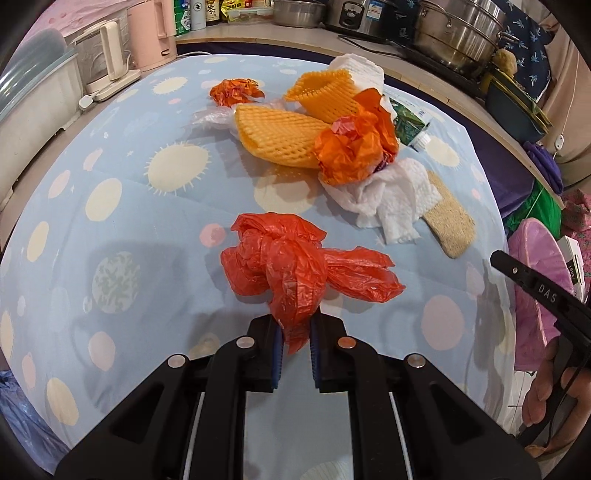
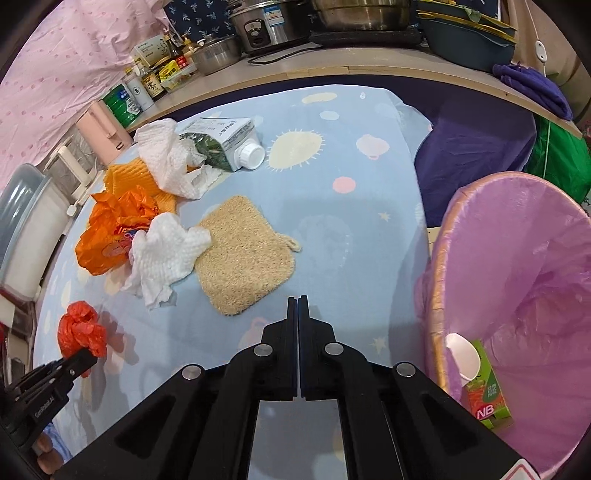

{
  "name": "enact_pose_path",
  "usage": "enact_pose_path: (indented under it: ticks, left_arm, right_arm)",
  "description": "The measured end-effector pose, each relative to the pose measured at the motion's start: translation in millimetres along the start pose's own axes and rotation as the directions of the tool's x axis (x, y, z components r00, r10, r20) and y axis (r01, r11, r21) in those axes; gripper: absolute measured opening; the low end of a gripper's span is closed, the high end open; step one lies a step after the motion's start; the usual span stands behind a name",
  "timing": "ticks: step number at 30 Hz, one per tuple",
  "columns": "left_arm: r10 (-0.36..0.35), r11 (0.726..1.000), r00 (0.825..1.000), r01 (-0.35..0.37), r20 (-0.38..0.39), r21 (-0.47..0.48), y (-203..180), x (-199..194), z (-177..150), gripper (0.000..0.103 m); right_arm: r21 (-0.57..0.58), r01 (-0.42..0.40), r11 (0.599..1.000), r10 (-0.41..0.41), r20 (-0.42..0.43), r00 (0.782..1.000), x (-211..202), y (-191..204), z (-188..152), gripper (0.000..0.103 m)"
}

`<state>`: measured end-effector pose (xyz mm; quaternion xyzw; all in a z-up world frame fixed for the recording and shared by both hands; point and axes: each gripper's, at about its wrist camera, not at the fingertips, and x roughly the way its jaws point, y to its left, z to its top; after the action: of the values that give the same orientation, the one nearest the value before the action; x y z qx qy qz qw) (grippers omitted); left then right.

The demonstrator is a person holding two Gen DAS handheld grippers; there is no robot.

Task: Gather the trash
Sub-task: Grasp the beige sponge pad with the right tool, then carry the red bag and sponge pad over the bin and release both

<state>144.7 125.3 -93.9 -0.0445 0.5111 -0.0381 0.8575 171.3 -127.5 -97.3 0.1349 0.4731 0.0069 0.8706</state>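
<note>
My left gripper point(image 1: 296, 334) is shut on a crumpled red plastic bag point(image 1: 291, 264), which hangs just above the blue tablecloth point(image 1: 110, 206). The same red plastic bag point(image 2: 79, 328) shows at the lower left of the right wrist view. My right gripper point(image 2: 297, 301) is shut with nothing between its fingers, above the cloth near a tan loofah pad point(image 2: 243, 254). Beside it at the right stands a bin lined with a pink bag point(image 2: 524, 258), holding a green juice box point(image 2: 487, 391). More trash lies on the table: orange bags point(image 1: 354, 147), yellow foam nets point(image 1: 280, 136), white paper towels point(image 1: 391, 195) and a carton point(image 2: 225, 142).
A counter behind the table carries pots point(image 1: 454, 33), a rice cooker point(image 2: 269, 22), bottles point(image 2: 147, 85) and a pink kettle point(image 1: 151, 33). A white lidded box point(image 1: 37, 96) stands at the left. A purple cloth point(image 2: 476, 147) hangs by the bin.
</note>
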Motion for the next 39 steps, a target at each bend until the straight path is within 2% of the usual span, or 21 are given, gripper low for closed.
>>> enact_pose_path:
  ticks: [3,5,10,14,17,25,34,39]
  left_arm:
    - [0.005,1.0,1.0,-0.005,-0.004,0.0,-2.4,0.2,-0.7,0.011]
    - [0.007,1.0,1.0,-0.007,-0.003,0.0,-3.5,0.2,0.2,0.011]
    - [0.007,1.0,1.0,-0.007,-0.006,-0.005,-5.3,4.5,6.5,0.011]
    - [0.005,1.0,1.0,-0.005,-0.015,-0.009,-5.3,9.7,10.9,0.011]
    - [0.006,1.0,1.0,-0.006,-0.023,-0.012,-5.5,13.6,13.1,0.011]
    - [0.009,1.0,1.0,-0.009,-0.022,-0.003,-7.8,12.3,11.8,0.011]
    - [-0.021,1.0,0.999,0.02,0.029,0.024,-23.1,-16.4,8.3,0.011]
    - [-0.058,0.996,0.997,0.054,0.057,0.066,-43.6,-38.2,3.4,0.011]
  right_arm:
    - [0.02,-0.017,1.0,0.017,0.009,1.0,2.0,-6.9,5.5,0.013]
    - [0.024,-0.027,0.999,0.027,0.014,1.0,5.6,-8.0,10.4,0.024]
    - [0.011,-0.038,0.999,0.038,0.014,0.999,21.2,-4.8,23.2,0.026]
    - [0.018,-0.061,0.998,0.061,0.006,0.998,35.4,-4.6,33.3,0.021]
    - [0.024,-0.094,0.995,0.094,0.0,0.996,40.7,-4.1,34.8,0.006]
    - [-0.003,-0.092,0.996,0.092,0.032,0.995,24.5,1.0,28.2,0.003]
    - [0.006,-0.11,0.994,0.108,0.127,0.986,-41.7,-6.1,19.2,0.003]
    - [0.01,-0.087,0.996,0.084,0.177,0.981,-78.9,-14.6,11.9,0.003]
